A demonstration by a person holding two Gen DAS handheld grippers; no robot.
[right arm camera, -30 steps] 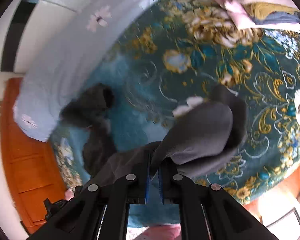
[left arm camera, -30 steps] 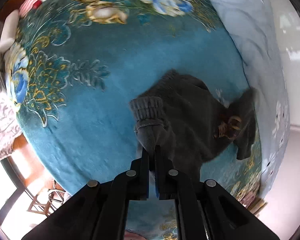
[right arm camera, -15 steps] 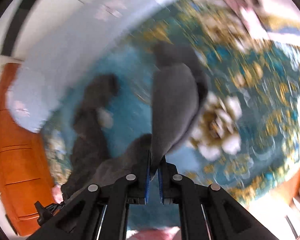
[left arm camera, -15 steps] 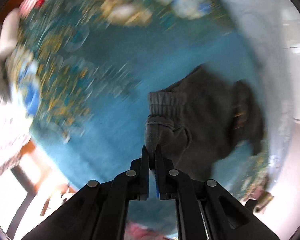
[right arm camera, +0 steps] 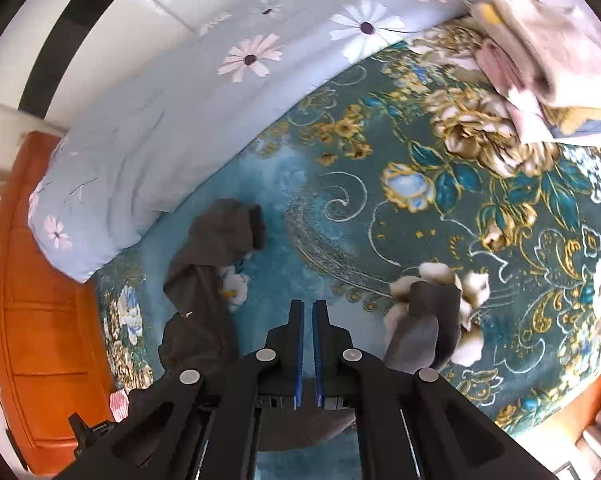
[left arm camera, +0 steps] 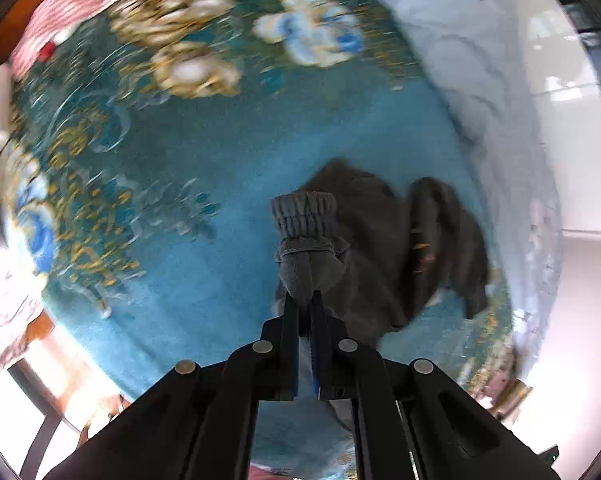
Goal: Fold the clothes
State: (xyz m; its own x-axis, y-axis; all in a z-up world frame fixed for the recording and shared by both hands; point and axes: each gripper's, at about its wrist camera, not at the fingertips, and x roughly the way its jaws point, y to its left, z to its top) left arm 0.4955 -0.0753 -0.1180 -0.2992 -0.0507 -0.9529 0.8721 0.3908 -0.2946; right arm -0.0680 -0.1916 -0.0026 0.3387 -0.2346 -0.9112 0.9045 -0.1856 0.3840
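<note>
No readable writing or labels in either view; a small orange mark on the sweater (left arm camera: 364,248) is too blurred to read.

Sweater: dark grey, lying rumpled on the blanket (left arm camera: 188,168), on the side near the duvet (left arm camera: 480,80). One sleeve, with ribbed cuff (left arm camera: 304,214), is raised off the blanket. The left gripper (left arm camera: 305,300) is clamped on that sleeve just below the cuff, fingers nearly together with fabric pinched between them. The body of the sweater extends to the right of this gripper and beyond it.

Right wrist view: the right gripper (right arm camera: 308,308) has its fingers nearly closed, a thin gap between the blue pads (right arm camera: 299,340), nothing visible between them. One part of the sweater (right arm camera: 204,288) lies just left of the gripper, stretching toward the duvet (right arm camera: 180,112); the other sleeve (right arm camera: 424,332) sits just right of it. More grey fabric shows under the gripper body.

Blanket (right arm camera: 380,208): teal, gold and blue floral print. Duvet: pale blue, daisy print. Folded clothes (right arm camera: 540,60) lie on the blanket's far right corner. Orange wooden bed frame (right arm camera: 40,280) at left.
</note>
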